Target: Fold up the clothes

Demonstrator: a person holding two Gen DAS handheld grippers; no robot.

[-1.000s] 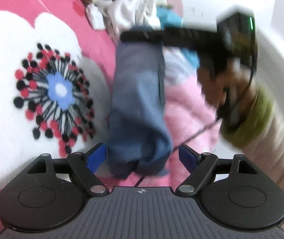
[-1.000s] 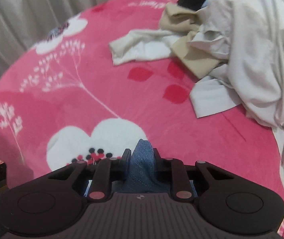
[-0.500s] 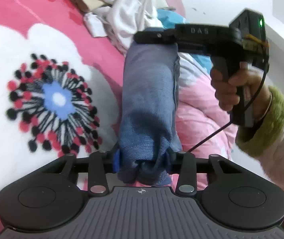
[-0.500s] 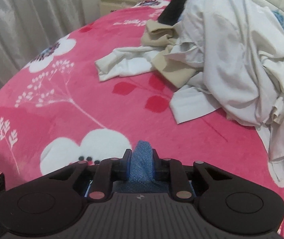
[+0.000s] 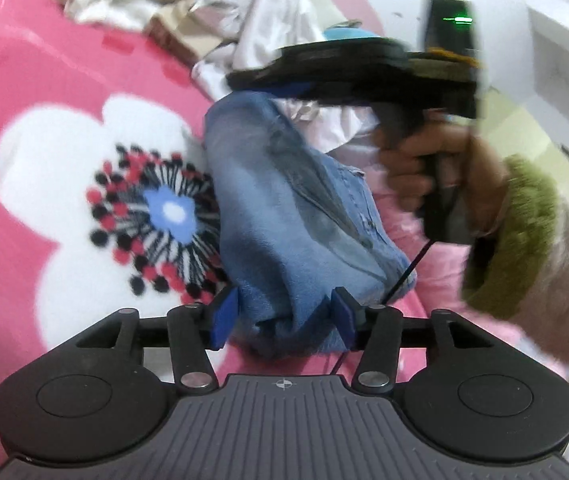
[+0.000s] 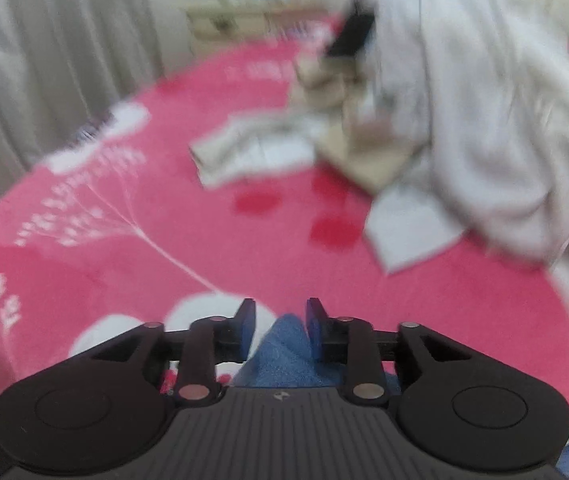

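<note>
A folded blue denim garment (image 5: 292,208) lies slack on the pink flowered blanket (image 5: 44,80) between my two grippers. Its near end is bunched between the blue pads of my left gripper (image 5: 284,316), which is shut on it. At the garment's far end is my right gripper (image 5: 252,80), blurred and held by a hand (image 5: 424,168). In the right wrist view that gripper (image 6: 280,320) has its pads a little apart. A peak of the denim (image 6: 284,352) sits loose between them, with blanket showing beside it.
A heap of white and beige clothes (image 6: 464,120) covers the far right of the bed, also seen as a clothes pile (image 5: 244,8). Grey curtains (image 6: 44,60) and a pale dresser (image 6: 244,12) stand beyond the bed. A black cable (image 5: 408,272) hangs over the garment.
The garment was stretched taut between both grippers; now it sags onto the blanket. The right gripper's pads have spread slightly and the cloth sits lower between them. Both views are motion-blurred.
</note>
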